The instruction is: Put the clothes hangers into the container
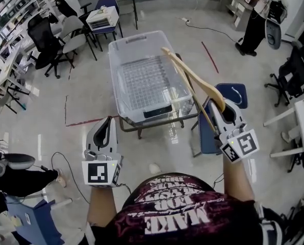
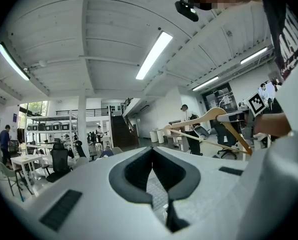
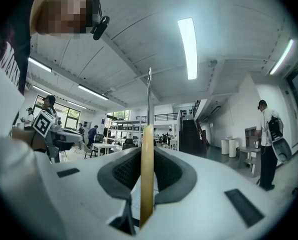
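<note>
The hanger's [image 1: 193,78] lower end is being hidden inside the right hand-held gripper [image 1: 221,108], which is clamping it over the container's [image 1: 114,70] right edge. The left hand-held gripper [image 1: 109,120] is being held lower, closed and empty.

There is one wooden hanger [image 1: 193,78] and one clear container [image 1: 142,75], along with two grippers: the left gripper [image 1: 110,120] at seven o'clock of the container and the right gripper [image 1: 219,106] at four o'clock of it. In the head view, five chairs [image 1: 40,37] stand in a cluster from ten to twelve o'clock, one of them carrying a single white box [image 1: 102,18], and one more black chair [image 1: 295,70] stands at three o'clock. One blue seat [image 1: 233,93] sits at three o'clock of the container, and one person [image 1: 254,19] stands at one o'clock.
</note>
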`<state>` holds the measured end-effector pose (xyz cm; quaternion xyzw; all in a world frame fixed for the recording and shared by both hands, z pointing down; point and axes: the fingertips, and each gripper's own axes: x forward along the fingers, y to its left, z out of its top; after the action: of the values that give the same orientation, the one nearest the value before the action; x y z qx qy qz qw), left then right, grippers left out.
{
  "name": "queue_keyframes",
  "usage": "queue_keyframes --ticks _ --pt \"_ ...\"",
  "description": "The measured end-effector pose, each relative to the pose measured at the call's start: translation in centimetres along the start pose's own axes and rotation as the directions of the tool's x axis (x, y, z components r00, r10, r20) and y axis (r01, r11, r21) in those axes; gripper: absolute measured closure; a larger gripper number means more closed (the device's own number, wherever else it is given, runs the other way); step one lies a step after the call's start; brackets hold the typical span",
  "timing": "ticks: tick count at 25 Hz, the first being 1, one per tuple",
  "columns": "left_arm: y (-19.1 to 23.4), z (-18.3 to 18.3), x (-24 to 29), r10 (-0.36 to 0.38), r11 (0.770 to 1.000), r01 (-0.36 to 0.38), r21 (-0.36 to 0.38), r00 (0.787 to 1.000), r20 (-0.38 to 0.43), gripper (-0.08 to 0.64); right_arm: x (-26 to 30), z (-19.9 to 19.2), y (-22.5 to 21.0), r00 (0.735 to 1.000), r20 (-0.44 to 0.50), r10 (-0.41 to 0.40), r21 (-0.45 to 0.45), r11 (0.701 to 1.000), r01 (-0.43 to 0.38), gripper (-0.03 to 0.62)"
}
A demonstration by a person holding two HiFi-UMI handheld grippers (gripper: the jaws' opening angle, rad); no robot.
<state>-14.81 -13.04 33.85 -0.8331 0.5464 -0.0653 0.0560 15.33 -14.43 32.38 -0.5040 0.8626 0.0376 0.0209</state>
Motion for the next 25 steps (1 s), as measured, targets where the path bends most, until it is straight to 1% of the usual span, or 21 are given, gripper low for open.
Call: queue_keyframes --ticks 6,11,13,16,20,25 --pt "4.8 -0.4 0.7 0.008 1.000 -0.008 -0.016 1.000 0.020 0.554 3.5 0.3 1.9 1.000 0.006 -0.018 -0.023 1.000 0.019 0.531" --pt "9.1 -1.8 1.0 0.045 0.998 -0.044 -0.052 0.999 0.016 0.554 5.1 1.0 3.1 1.000 0.023 -0.019 -0.037 0.999 0.020 0.531" --pt "9.4 -2.0 0.9 0.039 0.997 -0.037 -0.069 0.999 0.023 0.554 4.9 1.1 2.9 0.999 0.012 -0.032 -0.036 0.999 0.032 0.531" --pt "8.7 -2.4 1.0 0.014 0.997 -0.012 -0.074 1.000 0.027 0.554 4.5 1.6 2.1 0.998 -0.004 -0.056 -0.039 0.998 0.056 0.531" --pt "8.4 -3.2 0.5 0.016 0.995 -0.014 -0.102 1.000 0.024 0.554 4.5 2.0 2.3 0.999 -0.011 -0.049 -0.038 0.998 0.049 0.531" --pt "10.6 -3.6 -1.0 0.083 0.992 -0.082 -0.099 0.997 0.007 0.554 5.8 2.3 3.1 1.000 0.005 -0.014 -0.025 1.000 0.014 0.531"
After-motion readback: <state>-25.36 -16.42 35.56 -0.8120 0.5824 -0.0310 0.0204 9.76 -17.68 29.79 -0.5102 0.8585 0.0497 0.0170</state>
